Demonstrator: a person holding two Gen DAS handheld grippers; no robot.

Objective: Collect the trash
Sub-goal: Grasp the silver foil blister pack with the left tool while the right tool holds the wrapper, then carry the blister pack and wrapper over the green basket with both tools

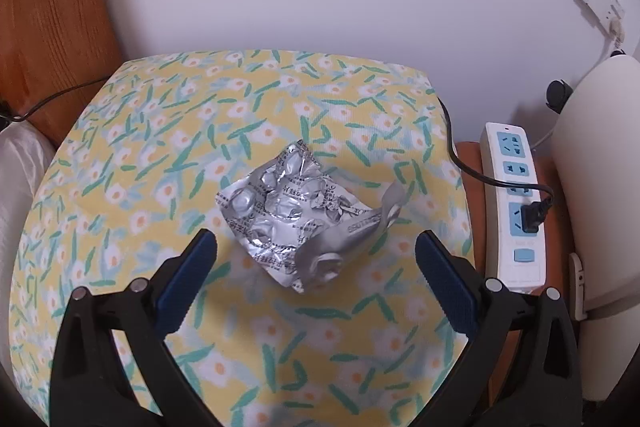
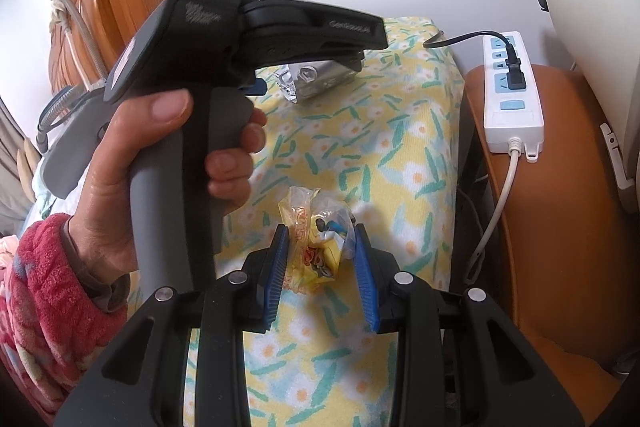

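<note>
A crumpled silver blister pack (image 1: 298, 215) lies on the yellow flowered cloth (image 1: 160, 131). My left gripper (image 1: 316, 247) hangs just above its near edge, jaws wide open on either side, pads not touching it. In the right wrist view the same blister pack (image 2: 308, 81) shows partly under the left gripper's body, which a hand (image 2: 132, 163) in a pink fleece sleeve holds. My right gripper (image 2: 320, 231) is shut on a crumpled yellow plastic wrapper (image 2: 316, 247), its blue pads pressing both sides, just above the cloth.
A white power strip (image 1: 516, 203) with a black plug lies on an orange-brown surface (image 2: 560, 187) right of the cloth. A white rounded object (image 1: 600, 187) stands further right. A wooden headboard (image 1: 52, 27) and a white wall are behind.
</note>
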